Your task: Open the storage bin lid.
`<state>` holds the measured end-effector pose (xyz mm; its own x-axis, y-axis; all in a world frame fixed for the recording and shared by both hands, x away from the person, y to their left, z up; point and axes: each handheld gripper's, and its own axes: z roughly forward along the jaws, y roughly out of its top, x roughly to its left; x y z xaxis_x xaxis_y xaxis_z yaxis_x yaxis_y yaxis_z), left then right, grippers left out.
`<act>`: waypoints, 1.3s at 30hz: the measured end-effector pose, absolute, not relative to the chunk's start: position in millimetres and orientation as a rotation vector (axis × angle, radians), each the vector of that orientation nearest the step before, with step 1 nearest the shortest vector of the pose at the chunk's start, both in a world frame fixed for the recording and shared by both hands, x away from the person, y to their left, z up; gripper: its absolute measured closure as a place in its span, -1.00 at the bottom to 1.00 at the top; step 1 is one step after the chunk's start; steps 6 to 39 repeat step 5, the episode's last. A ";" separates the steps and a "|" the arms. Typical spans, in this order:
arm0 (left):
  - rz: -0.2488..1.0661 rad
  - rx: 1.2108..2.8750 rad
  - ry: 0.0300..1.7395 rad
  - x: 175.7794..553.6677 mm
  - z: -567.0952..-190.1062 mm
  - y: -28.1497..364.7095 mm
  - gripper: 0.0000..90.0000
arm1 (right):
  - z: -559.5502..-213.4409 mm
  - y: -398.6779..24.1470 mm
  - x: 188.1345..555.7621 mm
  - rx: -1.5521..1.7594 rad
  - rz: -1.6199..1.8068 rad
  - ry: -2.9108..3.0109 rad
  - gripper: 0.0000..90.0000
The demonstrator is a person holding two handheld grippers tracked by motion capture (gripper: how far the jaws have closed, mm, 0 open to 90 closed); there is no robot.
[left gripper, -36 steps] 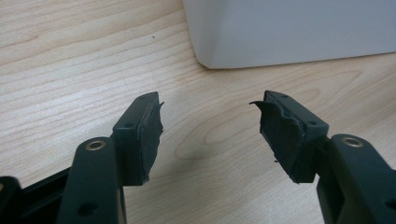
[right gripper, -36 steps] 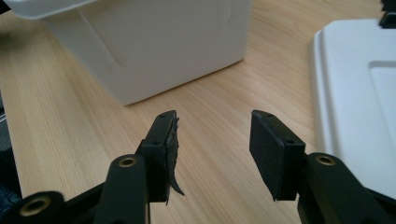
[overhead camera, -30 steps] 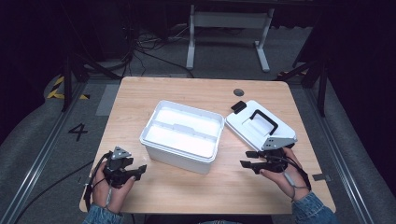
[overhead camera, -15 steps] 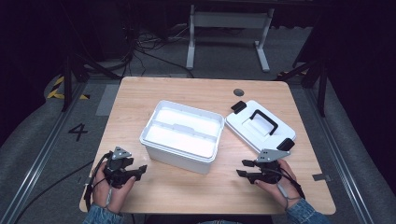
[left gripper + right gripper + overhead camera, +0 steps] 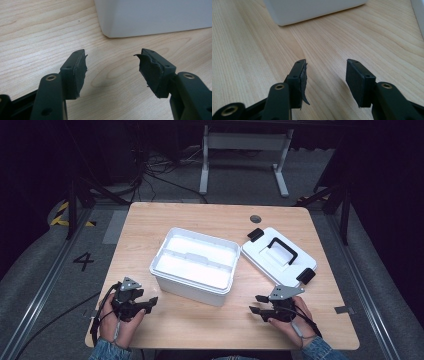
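Note:
A white plastic bin (image 5: 195, 265) stands open in the middle of the wooden table (image 5: 210, 220), with a shallow divided tray in its top. Its white lid (image 5: 278, 256), with a black handle and black latches, lies flat to the bin's right. My left gripper (image 5: 149, 303) rests low over the table's front left, open and holding nothing, with the bin's near corner (image 5: 155, 17) just ahead of it. My right gripper (image 5: 254, 304) is at the front right, open and holding nothing, pointing left toward the bin's corner (image 5: 312, 10). In the right gripper view the lid's edge (image 5: 419, 15) is at the far right.
A small dark round spot (image 5: 255, 218) marks the table's far side. Beyond the table stand a white metal frame (image 5: 245, 150) and cables on the grey floor. A "4" (image 5: 83, 261) is marked on the floor at the left.
My right gripper has drawn back from the lid's near corner toward the table's front edge. The left gripper has stayed in place.

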<state>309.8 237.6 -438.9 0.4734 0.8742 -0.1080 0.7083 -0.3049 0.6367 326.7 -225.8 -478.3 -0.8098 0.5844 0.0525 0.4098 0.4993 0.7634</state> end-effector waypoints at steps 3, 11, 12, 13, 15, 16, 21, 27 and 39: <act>0.342 2.096 1.308 309.7 -439.1 237.1 -0.13 | -479.2 -226.6 327.5 0.861 1.207 2.524 0.16; 0.330 2.098 1.309 309.8 -439.5 236.5 -0.12 | -479.2 -226.9 327.7 0.859 1.208 2.520 0.16; 0.330 2.098 1.309 309.8 -439.5 236.5 -0.12 | -479.2 -226.9 327.7 0.859 1.208 2.520 0.16; 0.330 2.098 1.309 309.8 -439.5 236.5 -0.12 | -479.2 -226.9 327.7 0.859 1.208 2.520 0.16; 0.330 2.098 1.309 309.8 -439.5 236.5 -0.12 | -479.2 -226.9 327.7 0.859 1.208 2.520 0.16; 0.330 2.098 1.309 309.8 -439.5 236.5 -0.12 | -479.2 -226.9 327.7 0.859 1.208 2.520 0.16; 0.330 2.098 1.309 309.8 -439.5 236.5 -0.12 | -479.2 -226.9 327.7 0.859 1.208 2.520 0.16; 0.330 2.098 1.309 309.8 -439.5 236.5 -0.12 | -479.2 -226.9 327.7 0.859 1.208 2.520 0.16; 0.330 2.098 1.309 309.8 -439.5 236.5 -0.12 | -479.2 -226.9 327.7 0.859 1.208 2.520 0.16</act>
